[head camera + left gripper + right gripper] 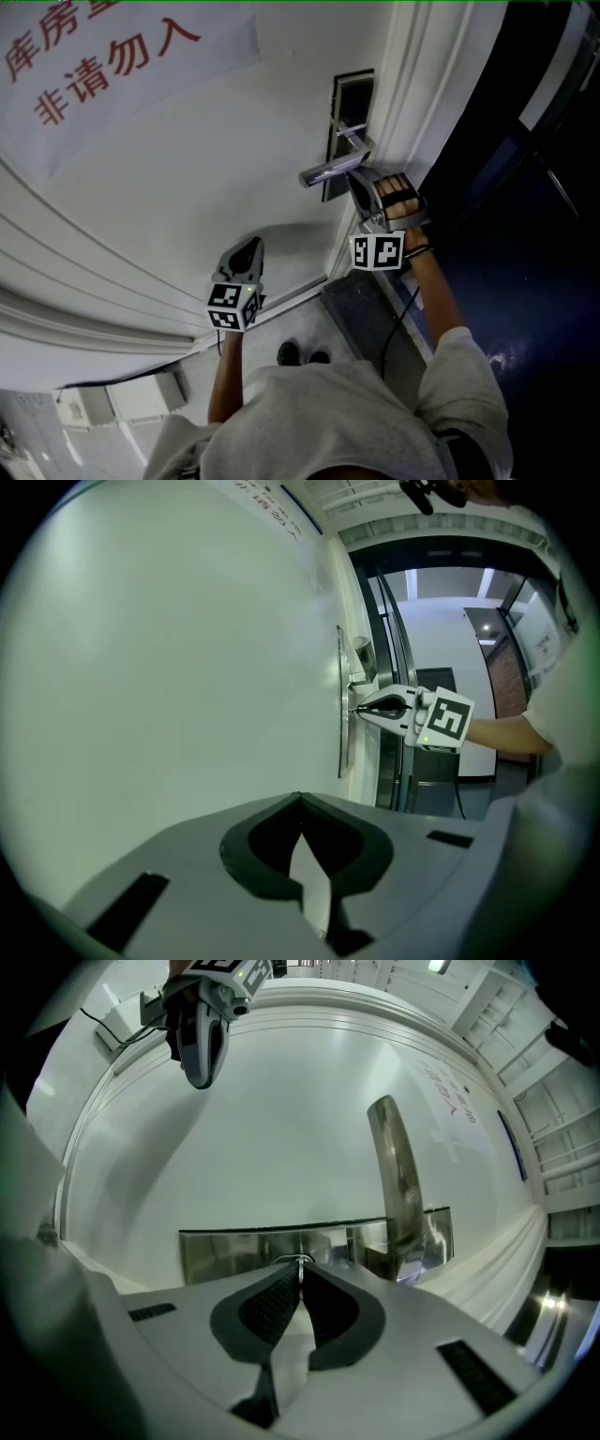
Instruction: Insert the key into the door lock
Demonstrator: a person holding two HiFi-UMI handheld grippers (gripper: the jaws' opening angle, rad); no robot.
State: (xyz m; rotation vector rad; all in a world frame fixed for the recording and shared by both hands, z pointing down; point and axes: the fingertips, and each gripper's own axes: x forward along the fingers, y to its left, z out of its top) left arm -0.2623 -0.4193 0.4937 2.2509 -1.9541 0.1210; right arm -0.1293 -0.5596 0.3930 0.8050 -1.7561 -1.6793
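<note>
The key (299, 1261) is pinched between the almost closed jaws of the right gripper (300, 1271) and is held against the lock plate (225, 1252). The left gripper (301, 803) is kept well apart from the lock plate, its jaws closed on nothing.

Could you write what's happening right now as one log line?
right gripper: shut on key, tips at lock plate beside handle | left gripper: shut, empty, apart from lock plate | key depth: cannot tell

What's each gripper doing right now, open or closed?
Left gripper: closed, holding nothing.
Right gripper: closed on the key, at the lock plate.
</note>
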